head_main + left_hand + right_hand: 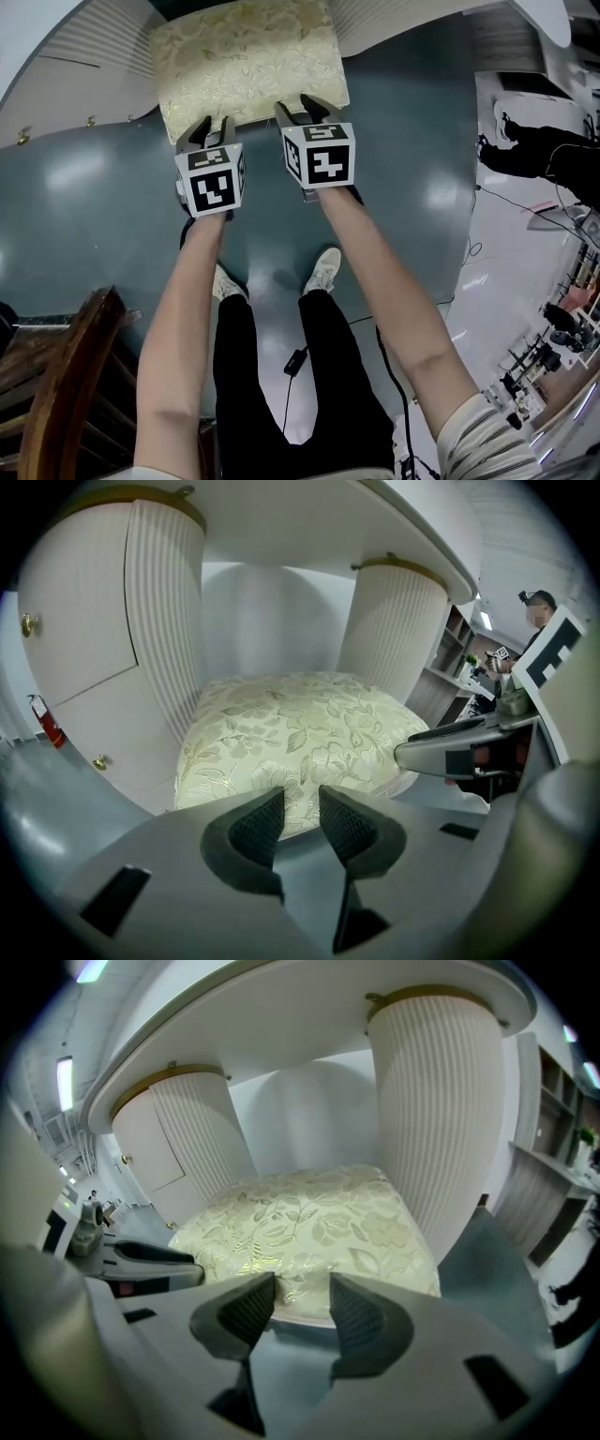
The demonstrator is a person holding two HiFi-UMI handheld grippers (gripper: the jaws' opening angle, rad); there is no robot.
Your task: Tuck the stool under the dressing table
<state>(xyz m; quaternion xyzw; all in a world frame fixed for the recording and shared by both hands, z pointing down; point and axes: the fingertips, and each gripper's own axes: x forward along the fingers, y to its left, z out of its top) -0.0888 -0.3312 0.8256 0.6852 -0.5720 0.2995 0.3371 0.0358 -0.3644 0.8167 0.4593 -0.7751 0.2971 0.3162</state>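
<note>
The stool (248, 61) has a cream floral cushion and stands on the grey floor, its far half under the white dressing table (84, 66). In the left gripper view the stool (300, 733) sits between the table's two ribbed pedestals (164, 621). My left gripper (214, 122) is at the near edge of the cushion, left of centre, jaws a narrow gap apart with nothing between them (300, 817). My right gripper (298, 105) is at the same edge beside it, also narrowly open and empty (302, 1302). Whether the tips touch the stool (309, 1222) is unclear.
A dark wooden chair (66, 394) stands at the lower left beside me. A black cable (295, 361) trails on the floor between my feet. A person in black (544, 155) sits on the white floor at the right. A fire extinguisher (45, 722) stands left of the table.
</note>
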